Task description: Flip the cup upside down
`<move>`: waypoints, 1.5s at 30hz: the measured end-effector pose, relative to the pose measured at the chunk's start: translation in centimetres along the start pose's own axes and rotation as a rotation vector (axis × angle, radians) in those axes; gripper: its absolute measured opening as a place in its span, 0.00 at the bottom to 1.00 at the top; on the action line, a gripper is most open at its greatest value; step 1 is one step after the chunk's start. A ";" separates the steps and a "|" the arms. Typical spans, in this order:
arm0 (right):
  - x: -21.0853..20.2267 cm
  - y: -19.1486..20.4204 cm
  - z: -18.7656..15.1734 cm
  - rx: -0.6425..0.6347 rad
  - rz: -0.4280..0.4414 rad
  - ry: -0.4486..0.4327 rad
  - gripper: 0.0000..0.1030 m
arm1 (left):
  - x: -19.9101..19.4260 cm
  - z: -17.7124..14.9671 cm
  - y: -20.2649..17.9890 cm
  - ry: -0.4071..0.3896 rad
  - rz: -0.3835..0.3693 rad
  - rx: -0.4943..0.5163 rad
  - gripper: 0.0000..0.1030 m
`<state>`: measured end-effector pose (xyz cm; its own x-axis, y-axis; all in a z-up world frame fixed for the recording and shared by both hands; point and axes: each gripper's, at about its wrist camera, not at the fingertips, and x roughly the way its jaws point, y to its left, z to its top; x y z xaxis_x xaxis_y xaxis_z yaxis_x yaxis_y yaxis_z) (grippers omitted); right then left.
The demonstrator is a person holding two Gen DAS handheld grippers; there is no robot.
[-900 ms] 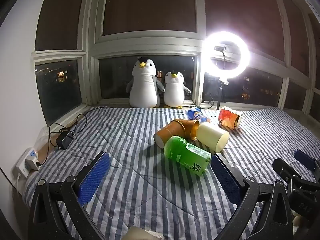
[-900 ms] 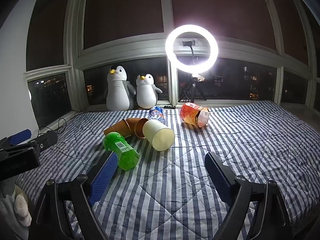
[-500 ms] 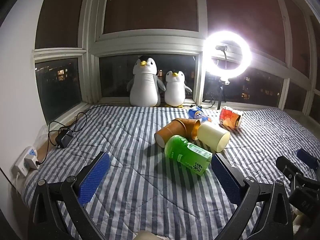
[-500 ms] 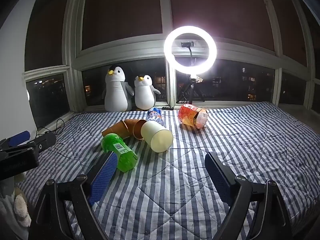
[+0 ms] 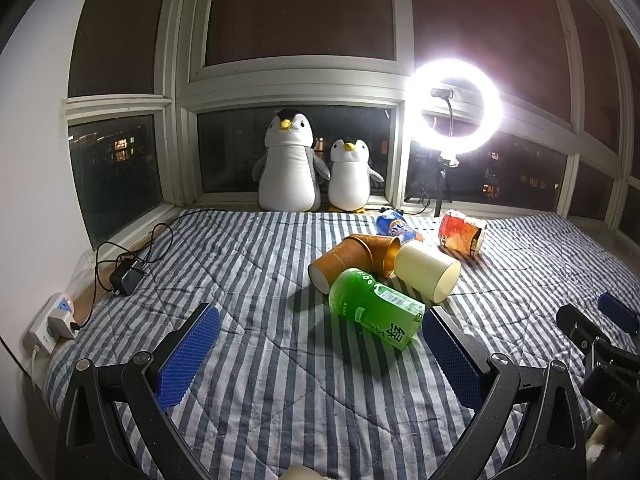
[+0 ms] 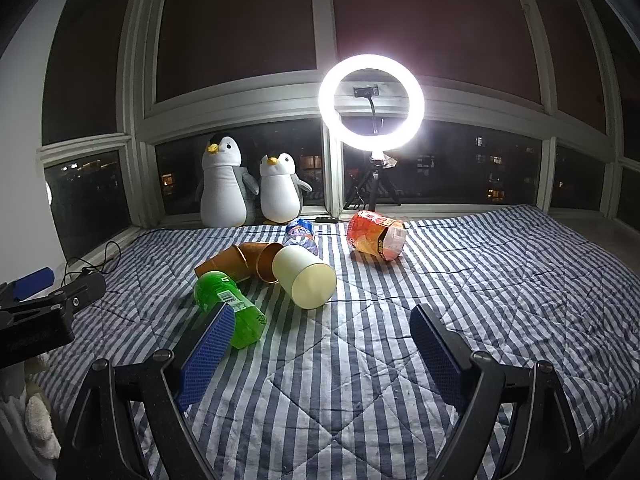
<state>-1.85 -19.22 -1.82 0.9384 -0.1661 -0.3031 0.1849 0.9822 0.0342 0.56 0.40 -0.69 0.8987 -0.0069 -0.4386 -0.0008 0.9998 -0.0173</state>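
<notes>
Home bedroom, night. Striped quilt (image 5: 280,380) over a bed by a bay window; two plush penguins (image 5: 286,168) on far sill. Ring light (image 6: 371,102) right of them.

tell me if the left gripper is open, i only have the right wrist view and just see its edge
Observer: Yes. In the left wrist view the left gripper is open with nothing between its fingers. The green cup lies on its side just ahead.
Operator: anything off to the left i should avoid
Observer: A black charger and a white power strip sit at the left edge of the striped quilt, with cables running between them.
</notes>
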 end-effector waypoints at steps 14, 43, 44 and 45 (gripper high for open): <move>0.1 -0.3 -0.1 0.003 -0.012 0.008 0.84 | 0.1 -0.4 -0.3 0.001 0.002 0.004 1.00; 0.1 -0.4 0.0 0.008 -0.014 0.011 0.85 | -0.1 -0.3 -0.2 0.001 -0.001 0.005 1.00; 0.1 -0.4 0.0 0.009 -0.015 0.011 0.85 | -0.1 -0.3 -0.1 0.001 -0.002 0.004 1.00; 0.1 -0.4 0.0 0.010 -0.015 0.012 0.85 | -0.1 -0.4 -0.1 0.001 -0.002 0.005 1.00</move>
<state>-1.77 -19.62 -1.83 0.9318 -0.1794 -0.3155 0.2015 0.9787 0.0388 0.30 0.25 -0.96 0.8983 -0.0091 -0.4394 0.0035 0.9999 -0.0136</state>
